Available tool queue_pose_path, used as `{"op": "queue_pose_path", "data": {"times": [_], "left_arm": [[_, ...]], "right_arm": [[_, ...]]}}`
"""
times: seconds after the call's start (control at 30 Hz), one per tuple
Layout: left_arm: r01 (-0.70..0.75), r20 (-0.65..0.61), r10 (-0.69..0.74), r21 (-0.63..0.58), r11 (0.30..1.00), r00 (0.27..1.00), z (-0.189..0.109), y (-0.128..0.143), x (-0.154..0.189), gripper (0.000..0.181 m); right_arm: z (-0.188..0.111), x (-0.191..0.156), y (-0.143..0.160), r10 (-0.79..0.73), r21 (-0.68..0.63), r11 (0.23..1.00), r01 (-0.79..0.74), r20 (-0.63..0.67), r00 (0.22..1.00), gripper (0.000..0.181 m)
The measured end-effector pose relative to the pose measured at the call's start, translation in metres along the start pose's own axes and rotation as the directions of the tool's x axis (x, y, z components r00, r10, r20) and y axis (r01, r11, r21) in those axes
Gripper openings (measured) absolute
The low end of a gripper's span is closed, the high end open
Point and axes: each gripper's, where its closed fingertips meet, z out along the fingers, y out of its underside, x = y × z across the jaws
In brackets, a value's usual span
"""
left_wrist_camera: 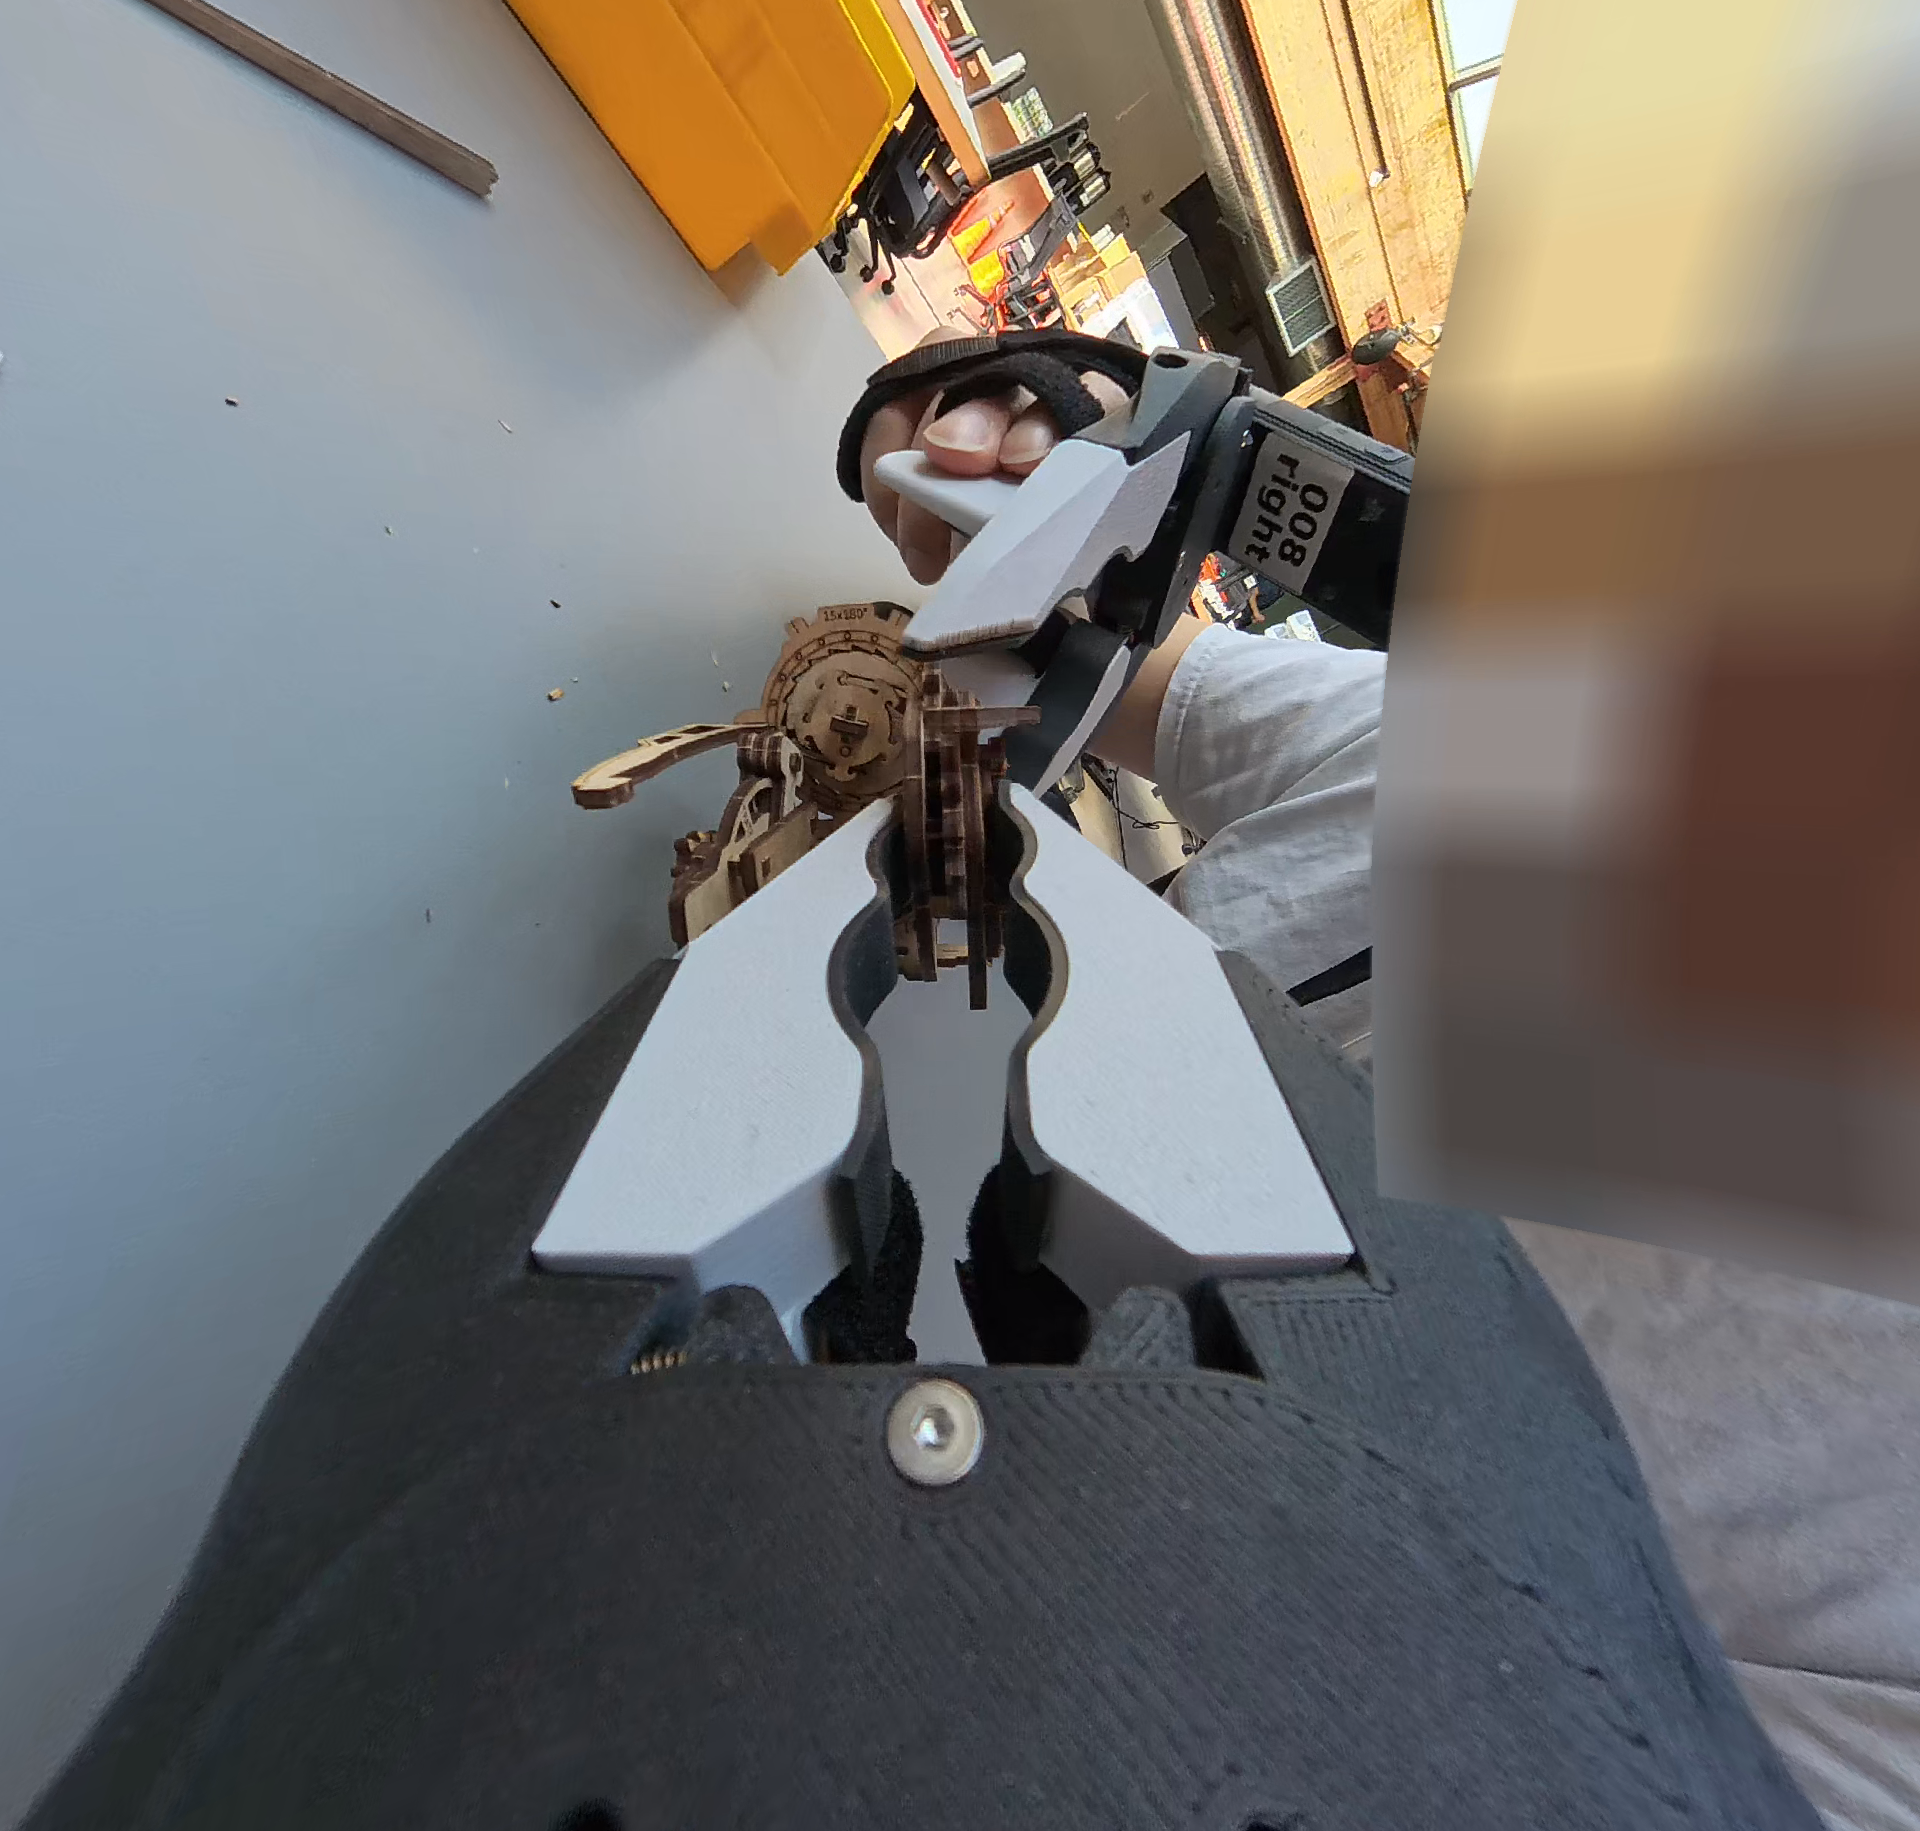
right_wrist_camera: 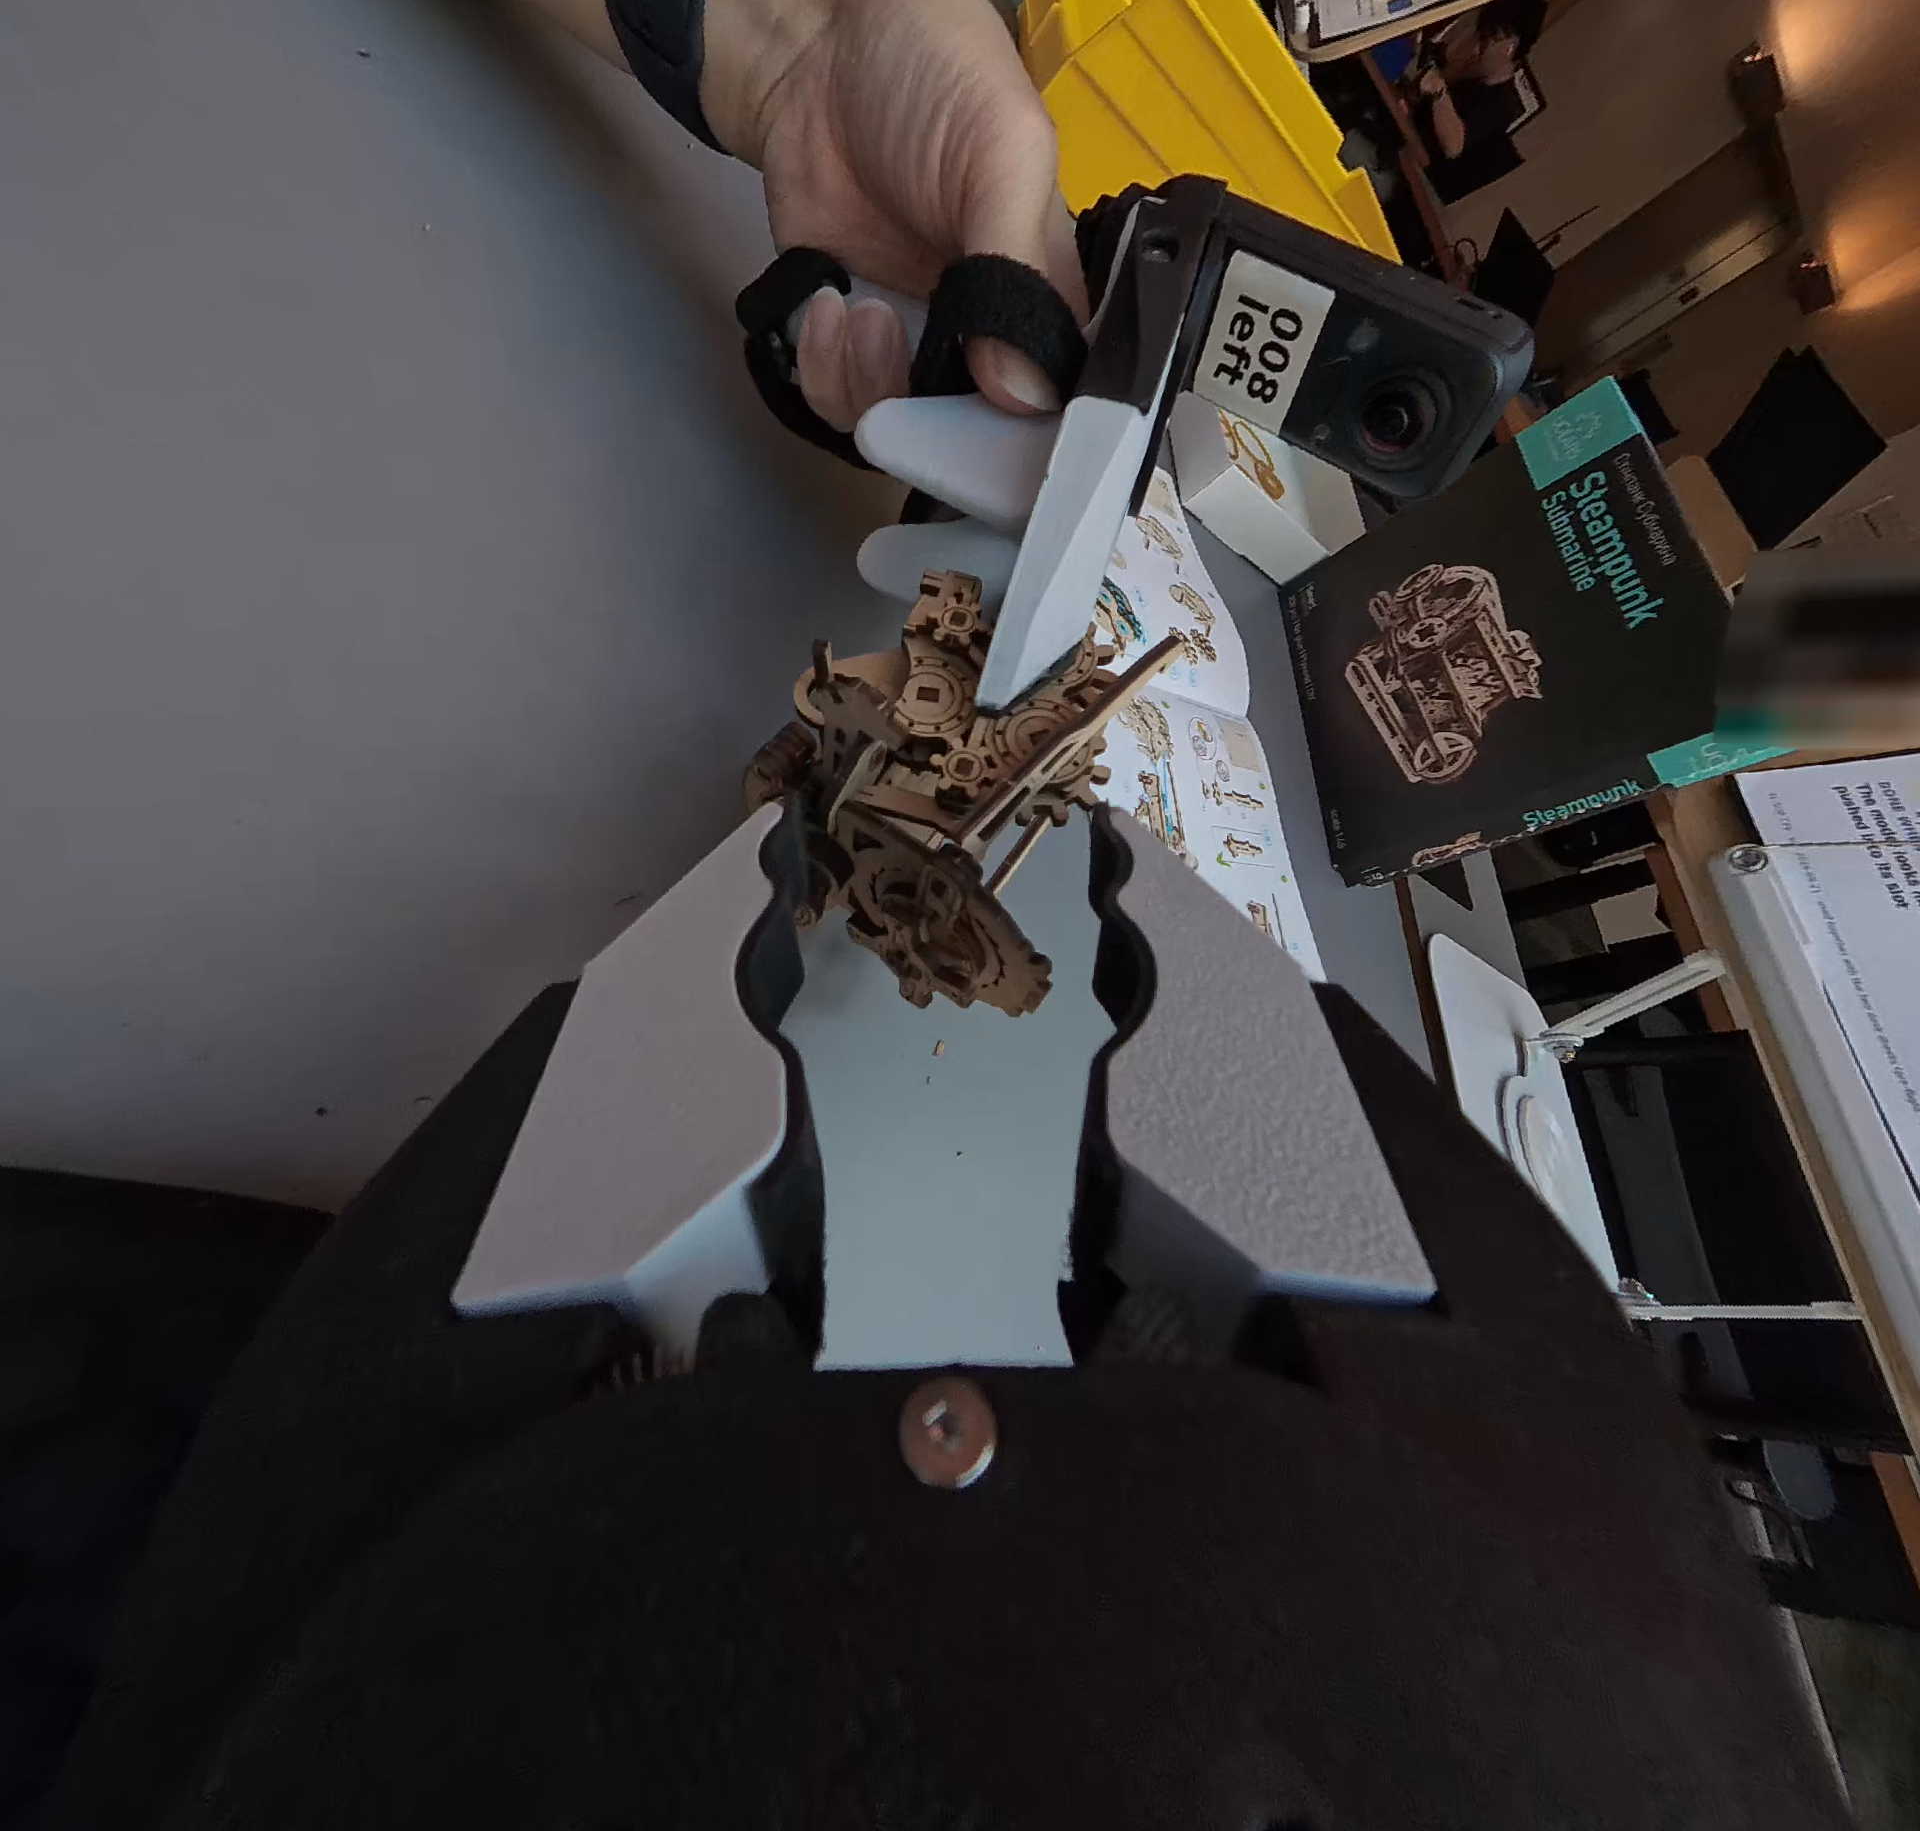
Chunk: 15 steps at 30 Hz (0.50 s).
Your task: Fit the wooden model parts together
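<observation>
The grey table (right_wrist_camera: 312,534) spans nine o'clock. At centre, the left gripper (left_wrist_camera: 940,805) pinches the wooden model (left_wrist_camera: 831,732), lifted above the table. The right gripper (right_wrist_camera: 935,836) is spread around the model's lower part.

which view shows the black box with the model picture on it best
The right wrist view: the black box lies in full sight at right, beyond the wooden model, next to an instruction sheet. The left wrist view does not show it at all.
</observation>
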Motion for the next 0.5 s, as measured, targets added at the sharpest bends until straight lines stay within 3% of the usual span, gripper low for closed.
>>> {"op": "queue_pose_path", "data": {"times": [0.5], "left_arm": [[0.000, 0.008, 0.000, -0.062, 0.998, 1.000, 0.004, 0.011, -0.002, 0.013]], "right_arm": [[0.006, -0.010, 0.001, 0.038, 0.002, 0.999, -0.038, 0.063, 0.997, 0.051]]}}
